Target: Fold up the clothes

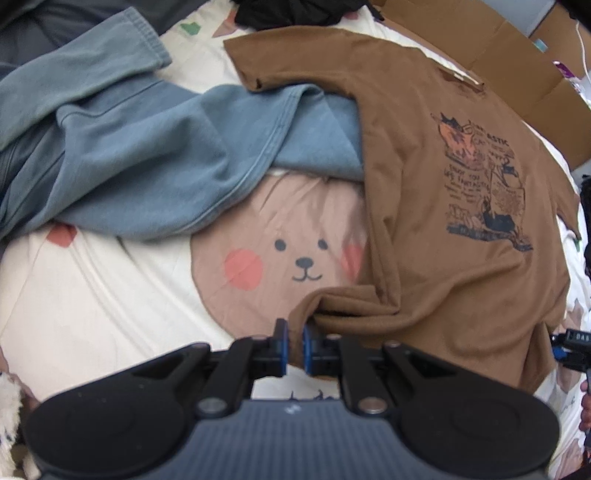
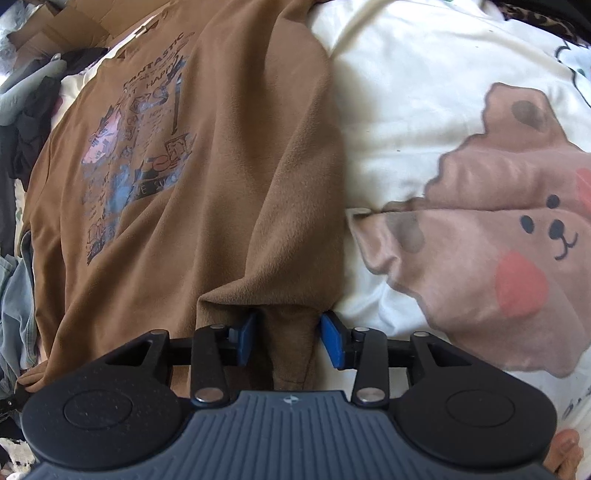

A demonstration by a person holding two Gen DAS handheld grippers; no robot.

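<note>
A brown T-shirt (image 1: 443, 184) with a dark blue print lies spread face up on the bed. In the left wrist view my left gripper (image 1: 293, 343) is shut on a bunched corner of its lower edge, with the brown cloth pinched between the blue pads. In the right wrist view the T-shirt (image 2: 221, 166) runs away from me, and a hanging fold of its edge sits between the jaws of my right gripper (image 2: 290, 338). Those jaws stand apart, and the blue pads (image 2: 332, 343) flank the fold without pressing it. The right gripper (image 1: 569, 350) also shows at the far right edge of the left wrist view.
A blue sweatshirt (image 1: 129, 155) lies crumpled at the left, partly under the T-shirt's sleeve. The cream bed cover (image 1: 92, 314) carries a pink bear print (image 2: 498, 240). Flattened cardboard (image 1: 517, 55) and a black garment (image 1: 295, 14) lie at the far side. More clothes (image 2: 22, 122) pile at the left.
</note>
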